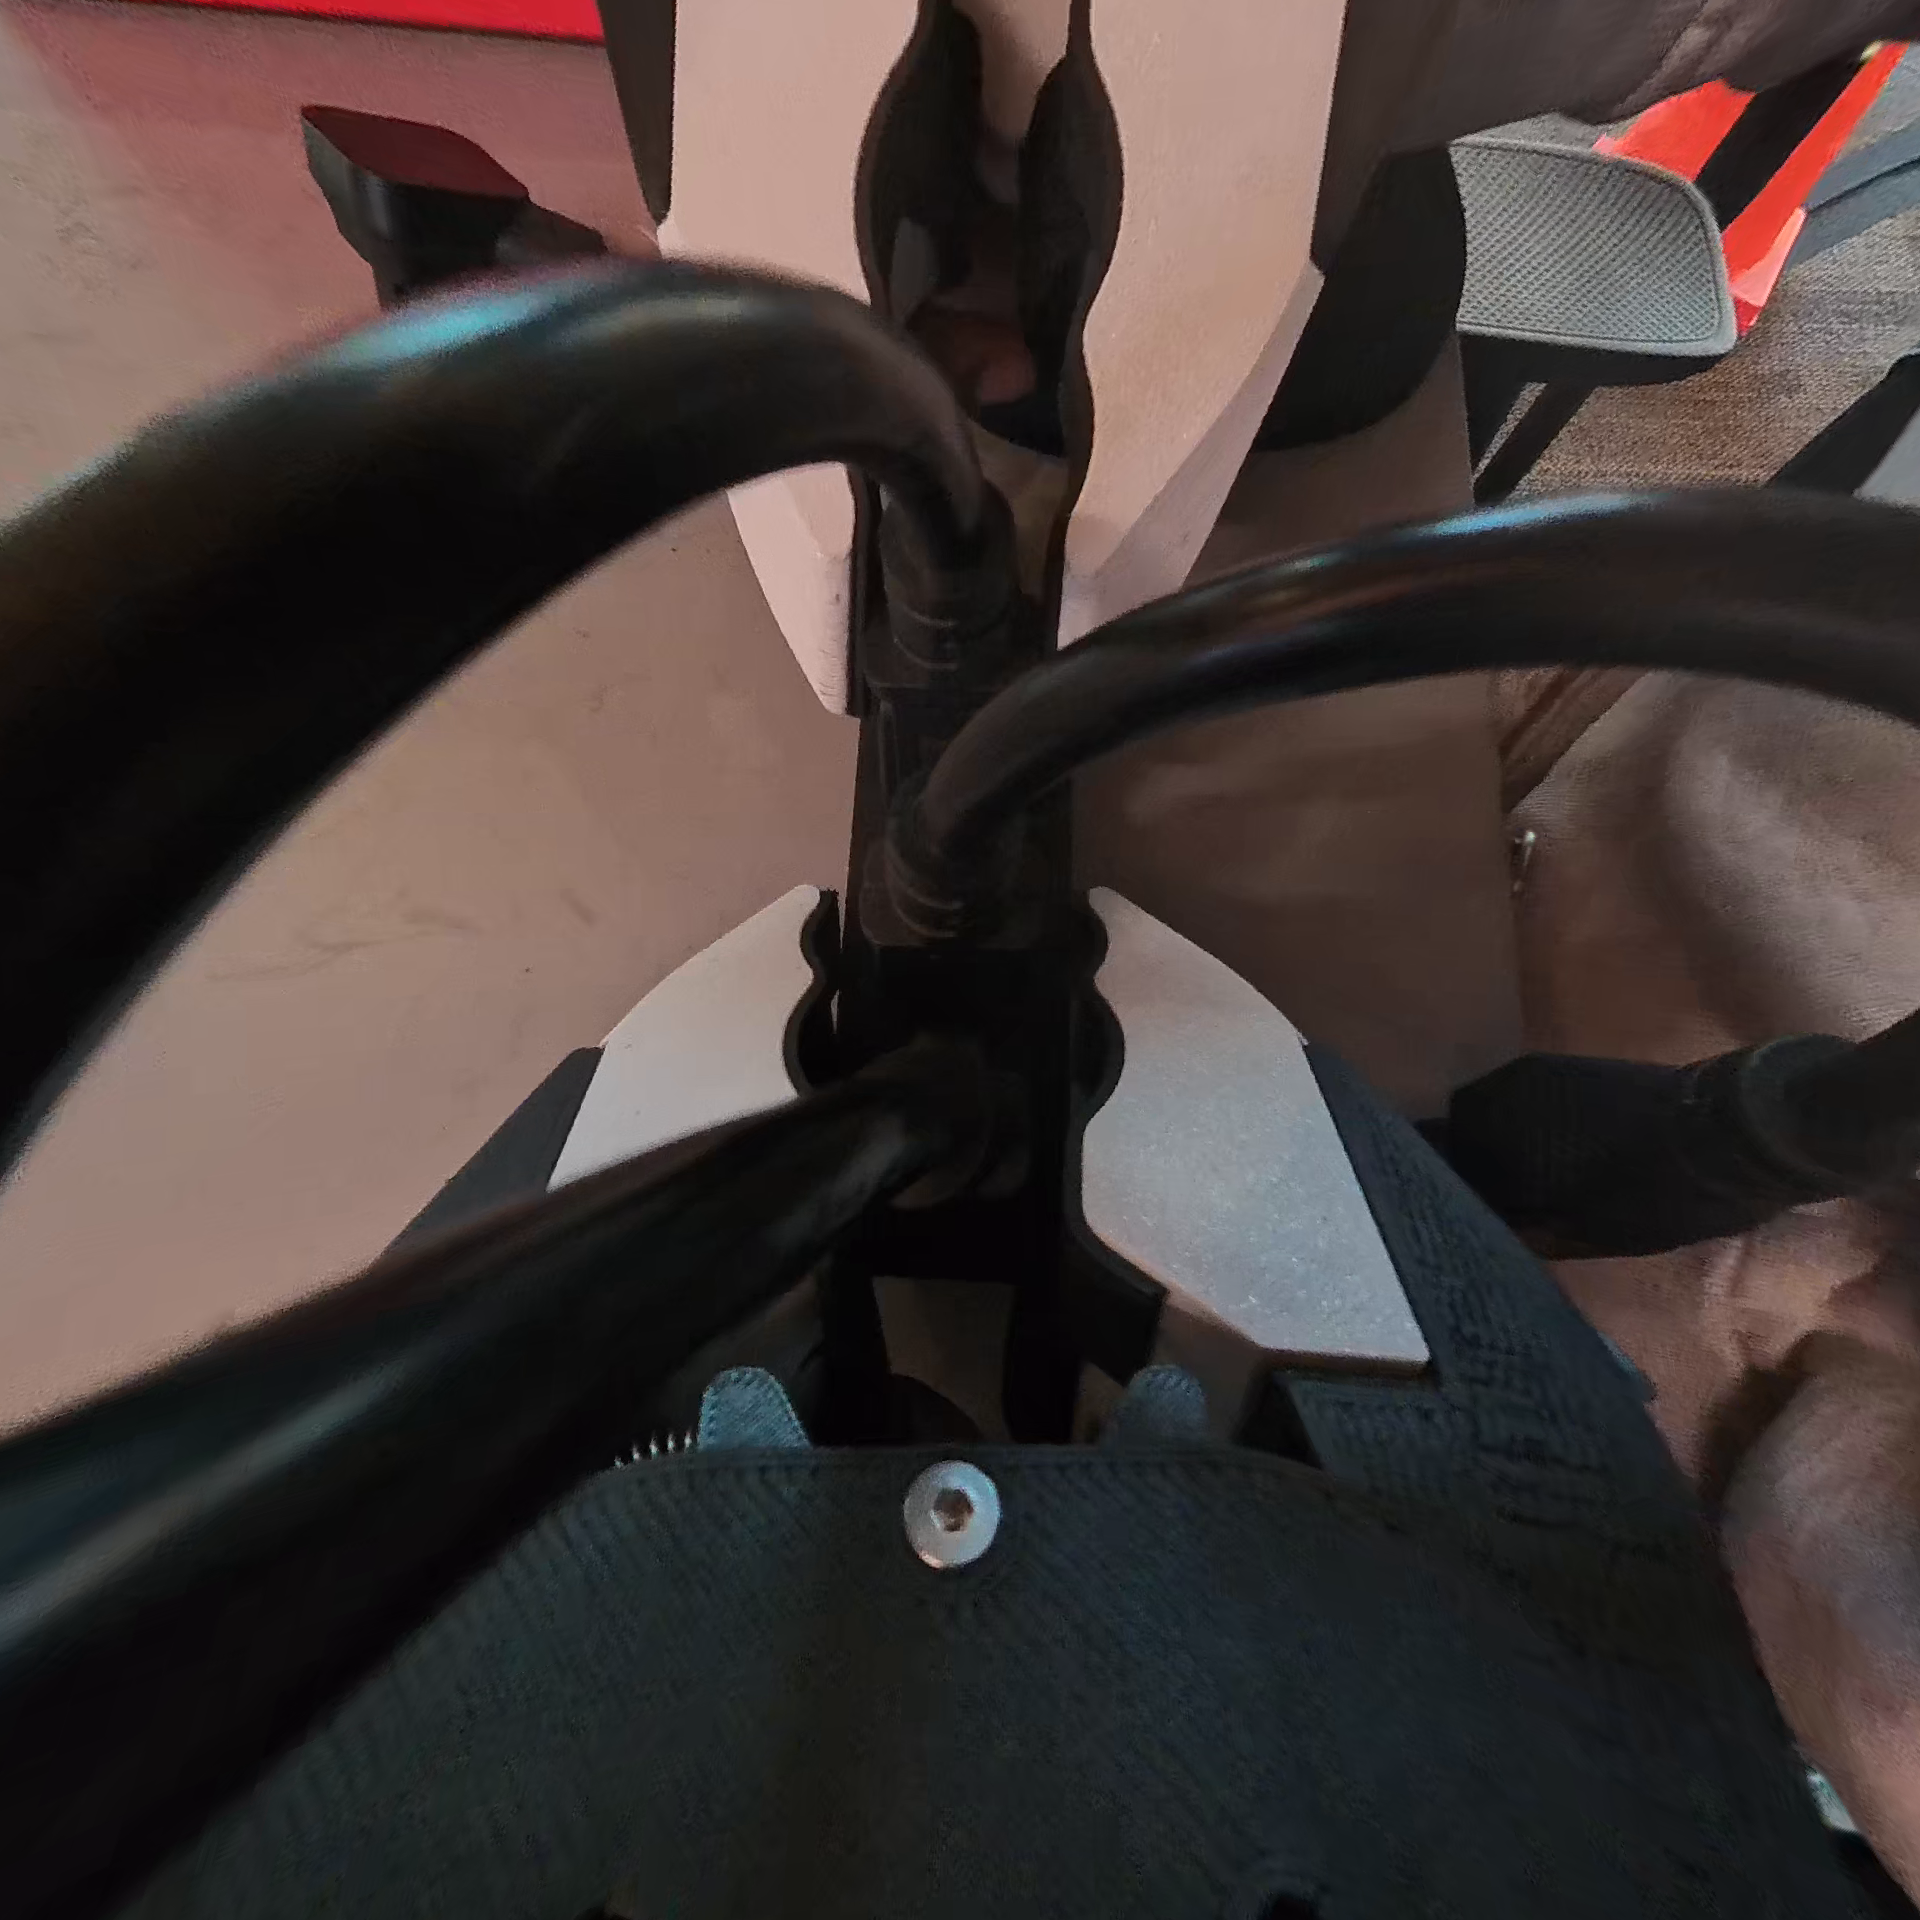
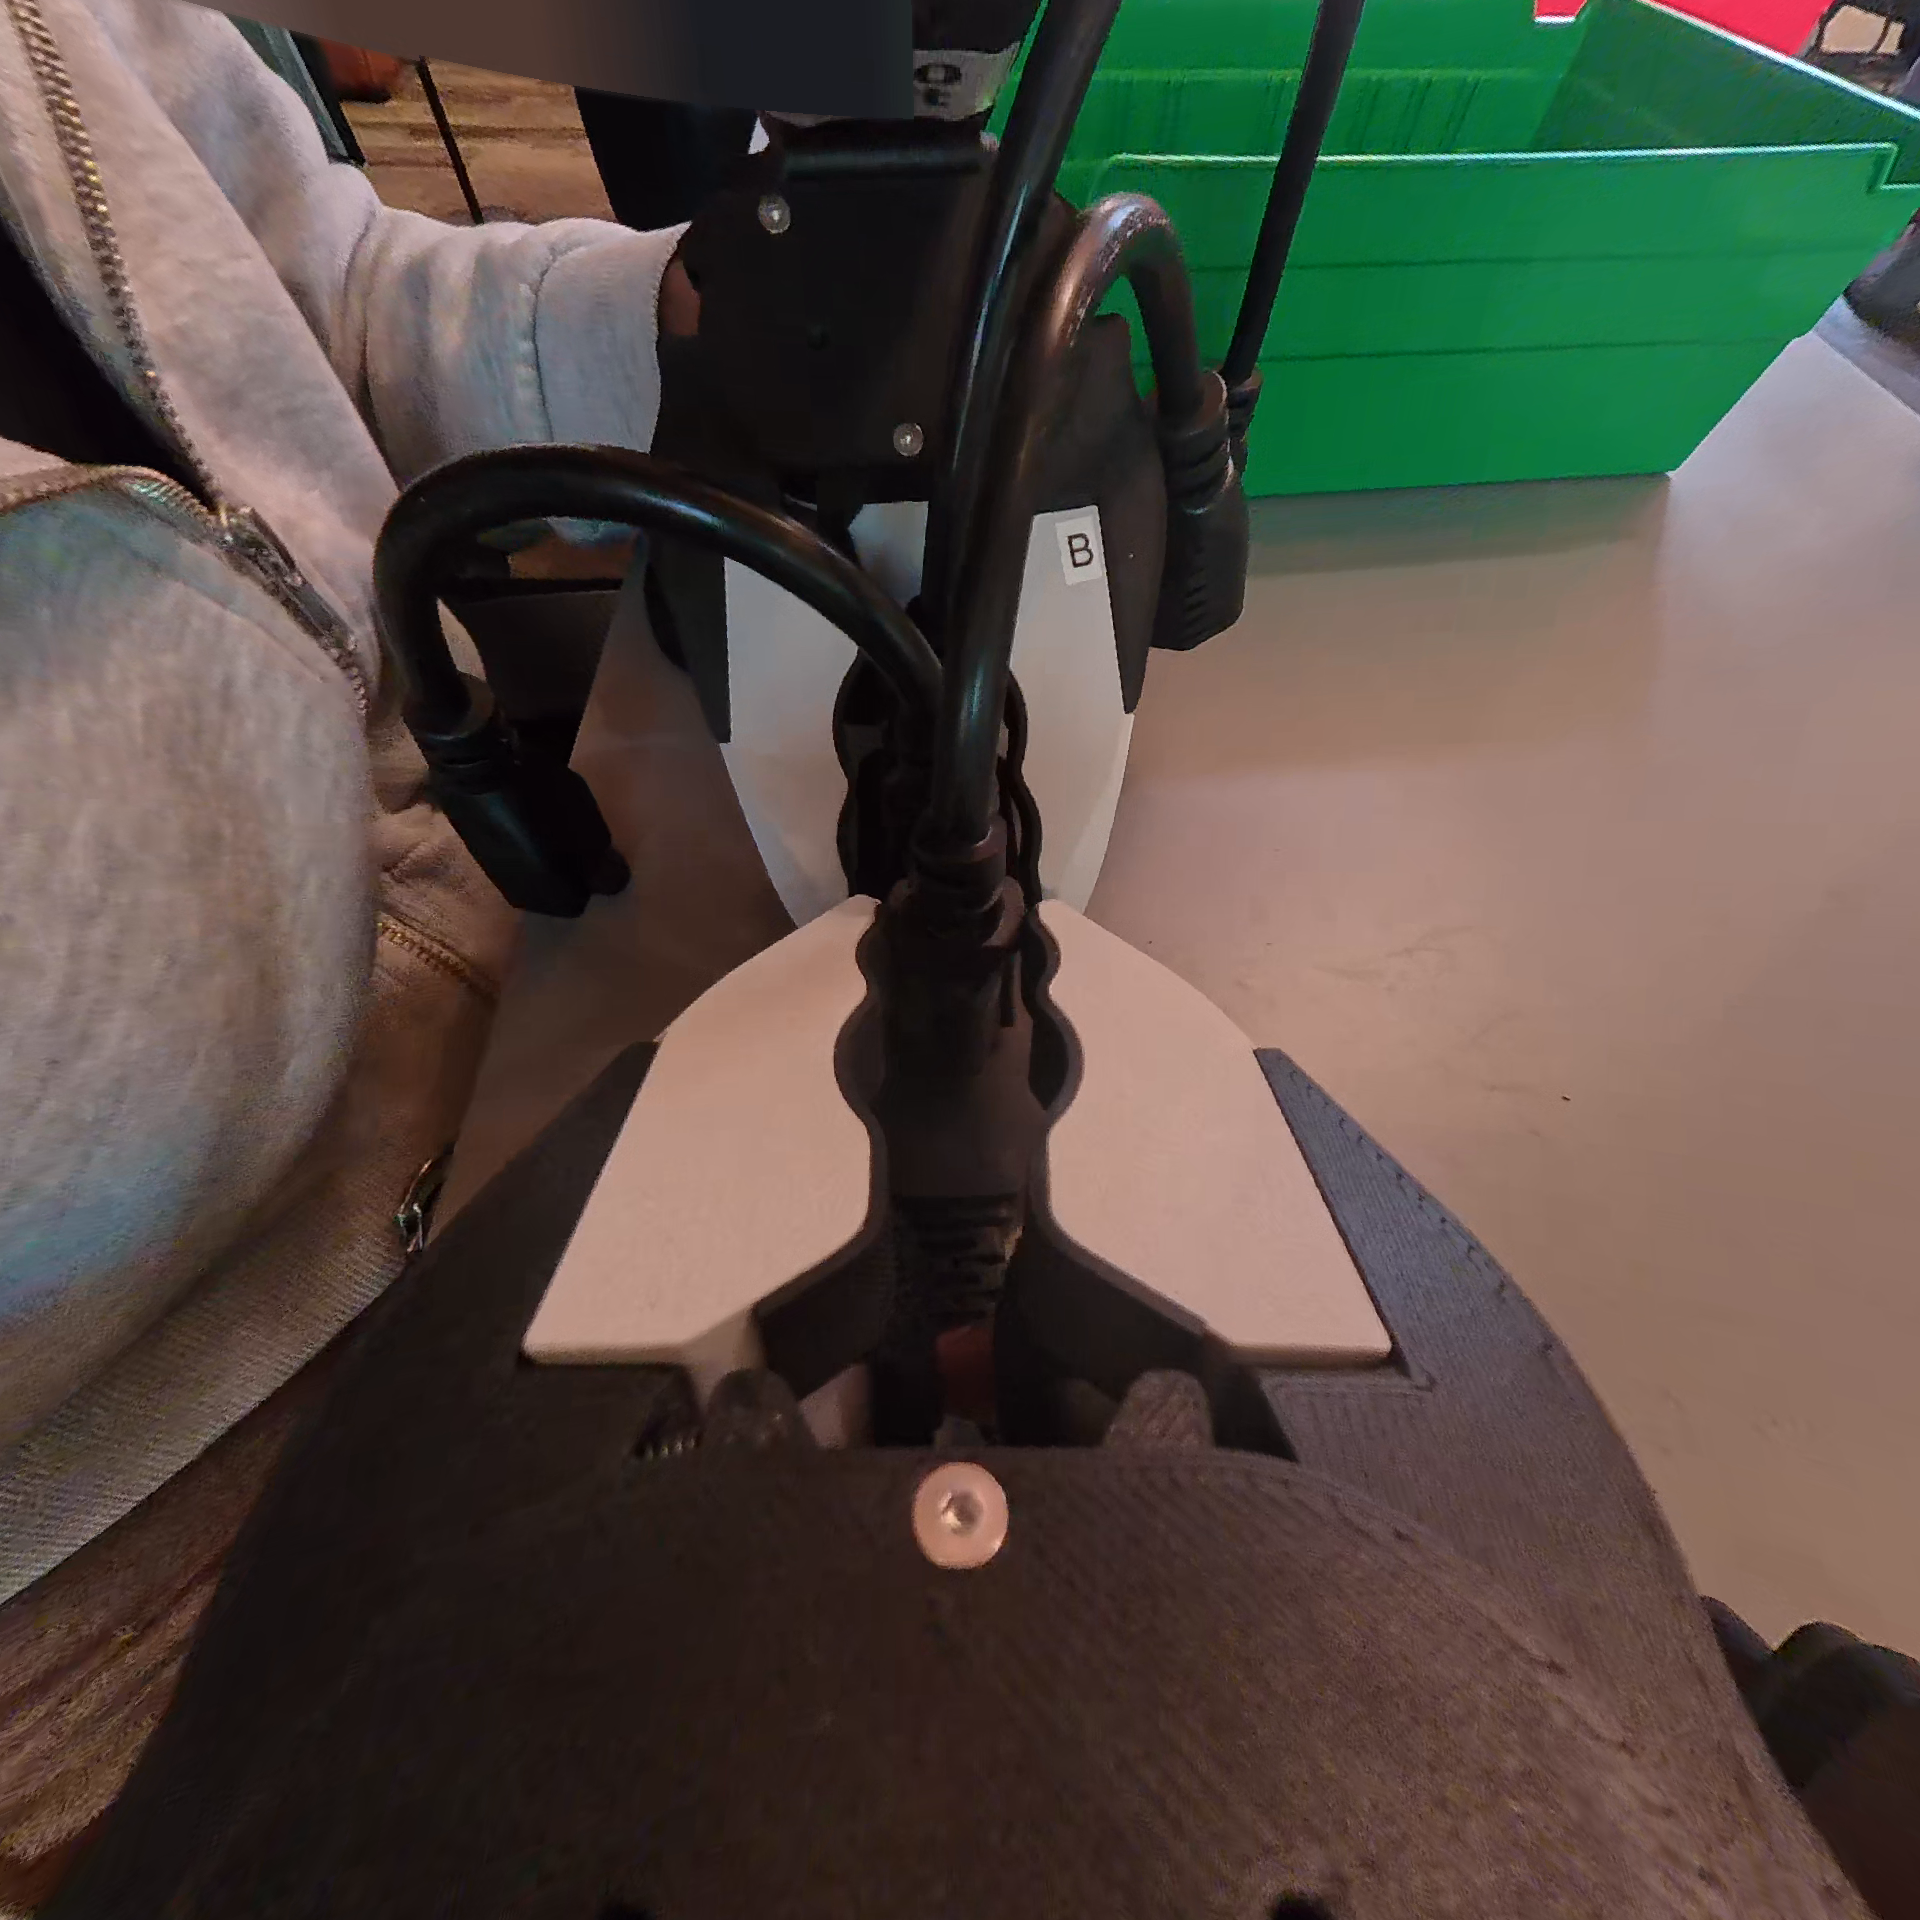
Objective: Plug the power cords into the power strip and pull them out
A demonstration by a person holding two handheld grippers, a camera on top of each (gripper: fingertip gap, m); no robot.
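A narrow black power strip (image 1: 966,1008) runs between the two grippers, which face each other. My left gripper (image 1: 956,914) is shut on one end. My right gripper (image 2: 956,914) is shut on the other end (image 2: 935,1091) and shows across from it in the left wrist view (image 1: 956,665). Three thick black power cords are plugged into the strip. One arches left (image 1: 520,395), one arches right (image 1: 1455,582), and one leaves low to the left (image 1: 520,1299). Their loose connector ends hang at the left (image 2: 520,821) and right (image 2: 1200,530). The left gripper (image 2: 935,831) shows beyond the strip.
A green plastic bin (image 2: 1507,312) stands on the pale table (image 2: 1455,831) at the back right. A person's grey zipped jacket (image 2: 187,727) fills the left side. A grey mesh chair (image 1: 1590,249) and a black block with a red top (image 1: 416,197) lie beyond. The grippers' ends are close to 4 cm from one another.
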